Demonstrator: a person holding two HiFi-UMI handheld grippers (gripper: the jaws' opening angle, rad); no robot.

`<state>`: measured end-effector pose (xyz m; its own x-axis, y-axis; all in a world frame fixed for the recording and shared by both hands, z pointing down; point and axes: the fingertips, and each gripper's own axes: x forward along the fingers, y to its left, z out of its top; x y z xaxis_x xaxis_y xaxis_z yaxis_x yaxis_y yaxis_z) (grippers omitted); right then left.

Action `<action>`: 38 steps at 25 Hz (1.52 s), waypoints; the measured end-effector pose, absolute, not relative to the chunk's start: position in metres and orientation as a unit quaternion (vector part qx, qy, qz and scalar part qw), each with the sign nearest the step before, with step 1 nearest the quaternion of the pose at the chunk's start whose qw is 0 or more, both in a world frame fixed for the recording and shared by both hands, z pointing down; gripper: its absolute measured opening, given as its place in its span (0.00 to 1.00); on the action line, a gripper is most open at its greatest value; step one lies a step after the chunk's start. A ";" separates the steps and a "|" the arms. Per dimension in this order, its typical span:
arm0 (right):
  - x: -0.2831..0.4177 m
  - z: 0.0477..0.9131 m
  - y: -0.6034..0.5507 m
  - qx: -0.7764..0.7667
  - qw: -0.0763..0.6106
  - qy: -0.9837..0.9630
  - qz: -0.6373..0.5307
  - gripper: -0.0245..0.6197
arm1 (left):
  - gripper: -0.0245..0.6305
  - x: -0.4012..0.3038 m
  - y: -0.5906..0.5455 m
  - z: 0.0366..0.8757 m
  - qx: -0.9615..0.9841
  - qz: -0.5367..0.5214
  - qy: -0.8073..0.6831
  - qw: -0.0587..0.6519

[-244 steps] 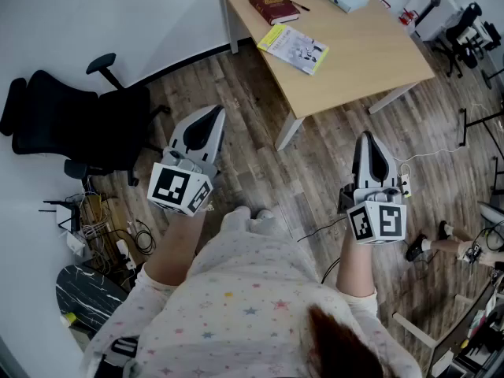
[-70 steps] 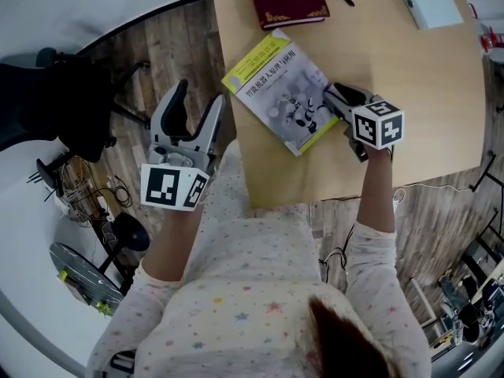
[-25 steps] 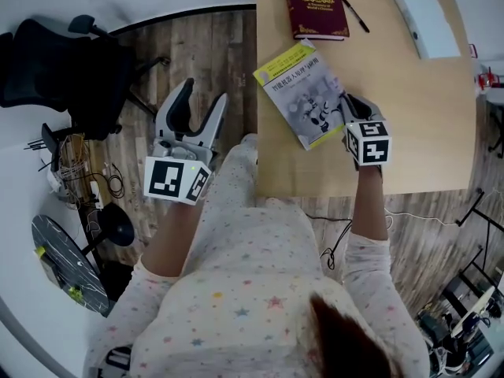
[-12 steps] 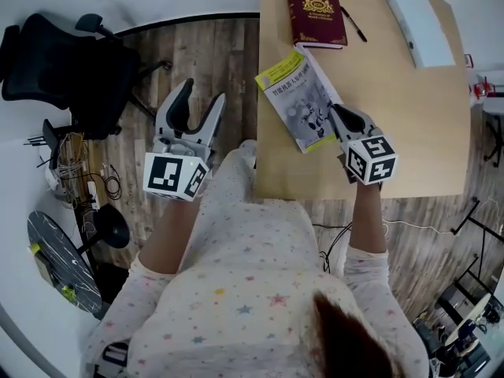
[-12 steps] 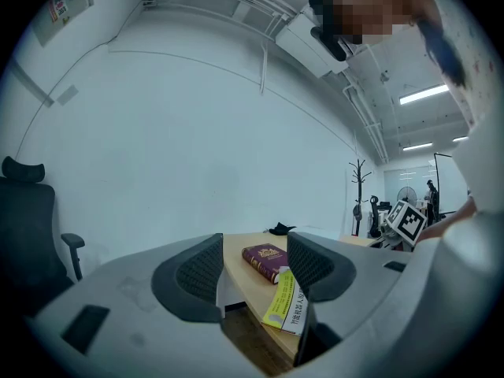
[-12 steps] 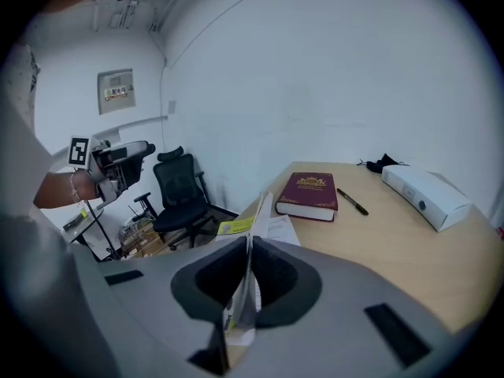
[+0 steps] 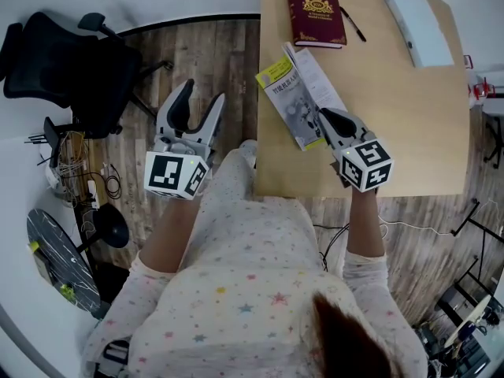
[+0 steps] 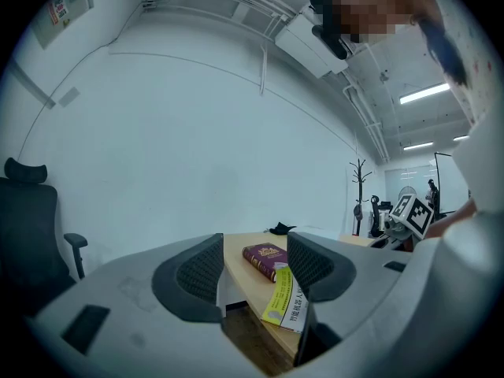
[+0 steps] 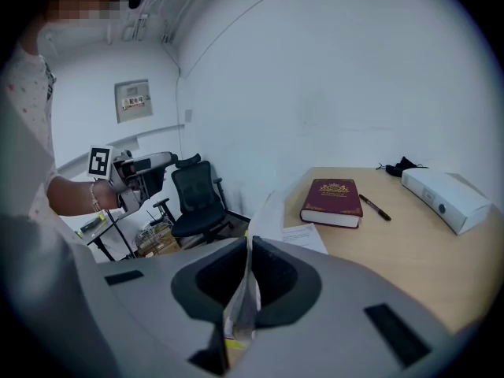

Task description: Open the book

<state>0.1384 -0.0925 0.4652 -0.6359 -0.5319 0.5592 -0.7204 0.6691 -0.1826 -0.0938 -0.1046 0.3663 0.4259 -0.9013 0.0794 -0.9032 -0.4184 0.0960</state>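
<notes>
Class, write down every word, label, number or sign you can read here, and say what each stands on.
"智能机器人": start of the Chinese title on the yellow-and-white paperback book, whose cover the right gripper pinches; the rest is too small.
Gold title on the maroon hardback book: too small to read.
The wall notice: blurred.
Square markers on the cubes of the left gripper and right gripper: patterns, no words.

Looks like an office to me: black swivel chair (image 7: 67, 61) on the left, light wooden counter (image 7: 394, 109) on the right, plank floor (image 7: 197, 53), plain white walls, a coat stand (image 8: 358, 187) far off, strip lights (image 8: 424, 94) overhead.
</notes>
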 end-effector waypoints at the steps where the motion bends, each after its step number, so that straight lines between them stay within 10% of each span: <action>1: 0.136 0.463 -0.090 0.350 0.236 -0.884 0.199 0.07 | 0.41 -0.095 -0.103 0.367 0.841 0.008 -0.537 0.063; 38: 0.038 0.476 -0.012 0.193 0.240 -0.923 0.230 0.07 | 0.41 -0.110 -0.065 0.438 0.828 0.063 -0.546 0.114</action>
